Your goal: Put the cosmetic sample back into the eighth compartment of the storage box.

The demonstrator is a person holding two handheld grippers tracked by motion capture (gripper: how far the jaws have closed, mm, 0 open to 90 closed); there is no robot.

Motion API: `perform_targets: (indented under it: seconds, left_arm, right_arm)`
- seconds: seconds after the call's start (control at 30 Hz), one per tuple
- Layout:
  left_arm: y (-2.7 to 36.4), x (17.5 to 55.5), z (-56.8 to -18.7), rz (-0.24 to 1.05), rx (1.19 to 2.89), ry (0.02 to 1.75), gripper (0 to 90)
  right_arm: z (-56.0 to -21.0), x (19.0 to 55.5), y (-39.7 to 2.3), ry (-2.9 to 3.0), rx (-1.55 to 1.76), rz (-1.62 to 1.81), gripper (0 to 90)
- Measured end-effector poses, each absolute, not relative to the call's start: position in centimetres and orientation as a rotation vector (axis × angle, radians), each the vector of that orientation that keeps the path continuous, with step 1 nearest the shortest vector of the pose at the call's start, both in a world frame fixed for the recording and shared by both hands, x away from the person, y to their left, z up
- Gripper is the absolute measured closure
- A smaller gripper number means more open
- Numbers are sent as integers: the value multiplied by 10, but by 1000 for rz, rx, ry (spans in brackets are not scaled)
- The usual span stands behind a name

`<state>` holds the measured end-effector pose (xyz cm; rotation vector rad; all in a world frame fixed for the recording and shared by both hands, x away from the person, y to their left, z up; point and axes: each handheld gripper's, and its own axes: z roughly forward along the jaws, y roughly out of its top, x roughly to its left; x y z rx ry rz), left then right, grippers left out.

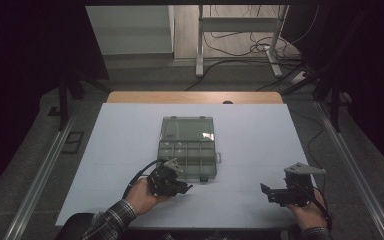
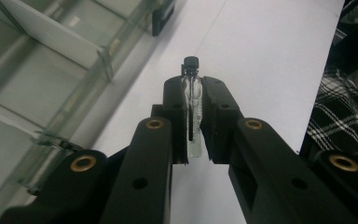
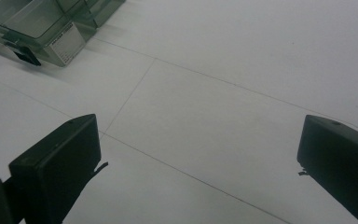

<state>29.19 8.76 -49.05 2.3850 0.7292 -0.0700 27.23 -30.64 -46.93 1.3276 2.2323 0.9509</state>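
1. Black jaws of the left gripper (image 2: 193,105) rise from the bottom of the left gripper view, clamped on a small clear glass vial (image 2: 192,112) with a black cap (image 2: 191,61).
2. Its long axis runs along the jaws, cap end poking out past the tips and the glass bottom showing behind the pads.
3. Outward from those tips, the clear compartment box (image 2: 74,70) lies to the upper left in the left gripper view, its near wall just beside the gripper; in the high view the open box (image 1: 187,150) sits just beyond the left gripper (image 1: 180,187).
4. The left hand is by far the nearer to the box; I judge the coming move is a short carry over the near wall, then lowering the vial into a compartment.
5. The right gripper (image 1: 275,192) hovers well apart on the white table (image 1: 260,130), jaws spread wide and empty.
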Motion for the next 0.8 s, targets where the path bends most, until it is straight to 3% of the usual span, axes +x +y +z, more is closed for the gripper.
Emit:
perform_targets:
  seconds: [0.8]
  left_arm:
    - [87, 305, -472, 3, 2360, 722, 814]
  right_arm:
    - [-469, 272, -306, 2230, 1330, 946, 0]
